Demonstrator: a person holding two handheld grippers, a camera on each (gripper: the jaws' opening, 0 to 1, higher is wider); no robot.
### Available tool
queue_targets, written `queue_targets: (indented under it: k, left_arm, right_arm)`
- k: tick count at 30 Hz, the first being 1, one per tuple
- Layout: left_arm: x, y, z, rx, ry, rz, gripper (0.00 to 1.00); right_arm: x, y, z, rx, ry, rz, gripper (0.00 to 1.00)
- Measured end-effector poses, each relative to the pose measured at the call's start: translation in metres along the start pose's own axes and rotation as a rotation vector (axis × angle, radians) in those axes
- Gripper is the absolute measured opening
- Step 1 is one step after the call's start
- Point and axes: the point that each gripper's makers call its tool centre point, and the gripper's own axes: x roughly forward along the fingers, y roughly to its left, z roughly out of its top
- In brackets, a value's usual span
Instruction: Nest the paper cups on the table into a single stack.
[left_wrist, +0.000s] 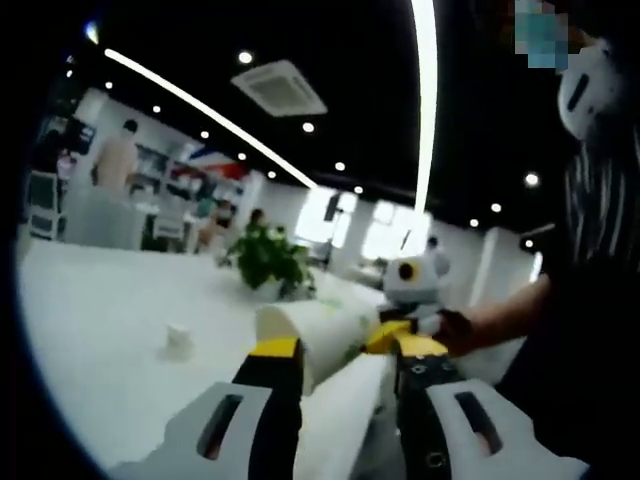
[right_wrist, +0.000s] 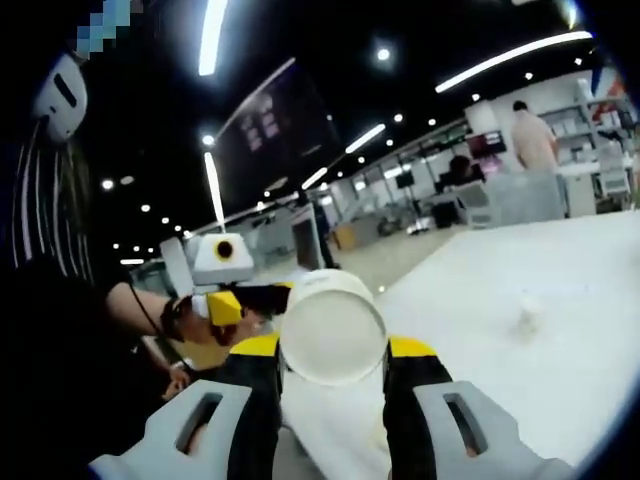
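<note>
**Both grippers on the cup stack**

My left hand-held gripper (left_wrist: 340, 350) clamps the white paper cup stack (left_wrist: 318, 335) above the table (left_wrist: 90, 340). My right hand-held gripper (right_wrist: 333, 352) grips its far end; another small cup (left_wrist: 178, 341) stands apart.

Small blurred white object (left_wrist: 178, 342), unidentifiable
</note>
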Motion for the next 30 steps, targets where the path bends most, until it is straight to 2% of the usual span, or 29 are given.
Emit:
queue_targets:
  k: [8,13,20,30]
  left_arm:
    - [-0.005,-0.003,0.005,-0.003,0.009,-0.033,0.12]
    - [-0.007,-0.004,0.008,-0.014,0.024,-0.056,0.05]
    - [-0.005,-0.007,0.012,-0.026,0.044,-0.105,0.04]
    - [0.001,-0.018,0.013,-0.004,0.12,-0.183,0.0]
  right_arm:
    - [-0.001,0.007,-0.001,0.012,-0.012,0.036,0.35]
    - [0.001,0.011,-0.003,0.006,-0.01,0.055,0.35]
    - [0.001,0.012,0.001,-0.007,-0.017,0.067,0.35]
    - [0.001,0.011,0.0,-0.009,-0.014,0.069,0.37]
